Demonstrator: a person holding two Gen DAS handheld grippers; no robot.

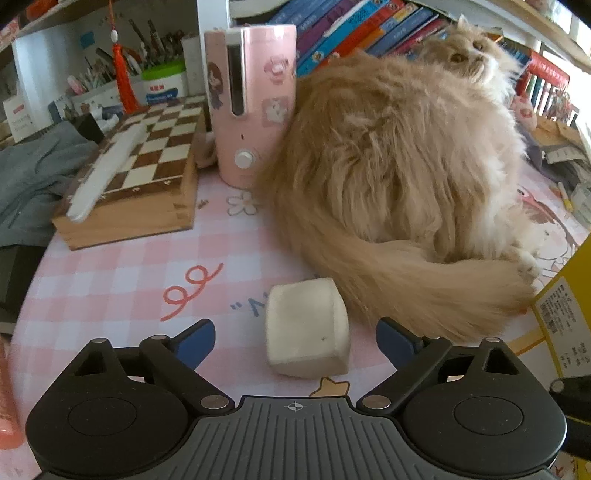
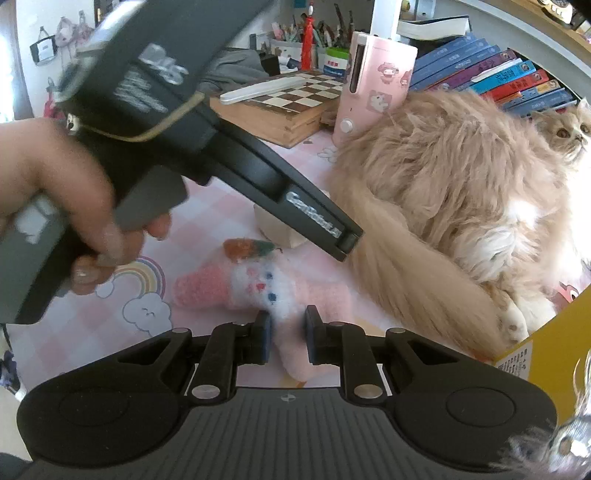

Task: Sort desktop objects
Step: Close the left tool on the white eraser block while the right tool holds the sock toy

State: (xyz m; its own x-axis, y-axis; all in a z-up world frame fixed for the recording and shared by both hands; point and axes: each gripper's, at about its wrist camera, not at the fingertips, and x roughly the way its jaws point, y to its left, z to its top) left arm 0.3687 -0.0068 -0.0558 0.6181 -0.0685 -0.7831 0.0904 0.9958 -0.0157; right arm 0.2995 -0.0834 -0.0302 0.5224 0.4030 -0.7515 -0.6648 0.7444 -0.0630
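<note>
A white foam cube (image 1: 305,317) rests on the pink checked desk mat (image 1: 110,280), close to a cat's tail. My left gripper (image 1: 295,332) is open and wide, with one blue pad on each side of the cube and a gap to both. In the right wrist view a pink and white plush bunny (image 2: 255,288) lies on the mat with a small carrot (image 2: 247,248) at its head. My right gripper (image 2: 288,334) is shut on one pink limb of the bunny. A hand (image 2: 55,192) holds the left tool's black handle (image 2: 177,122), which hides most of the cube.
A long-haired orange cat (image 1: 388,166) lies across the right half of the desk. Behind it stand a pink cylindrical appliance (image 1: 251,103), a wooden chessboard box (image 1: 147,177) and a row of books (image 1: 369,29). A yellow box (image 1: 565,314) sits at the right edge.
</note>
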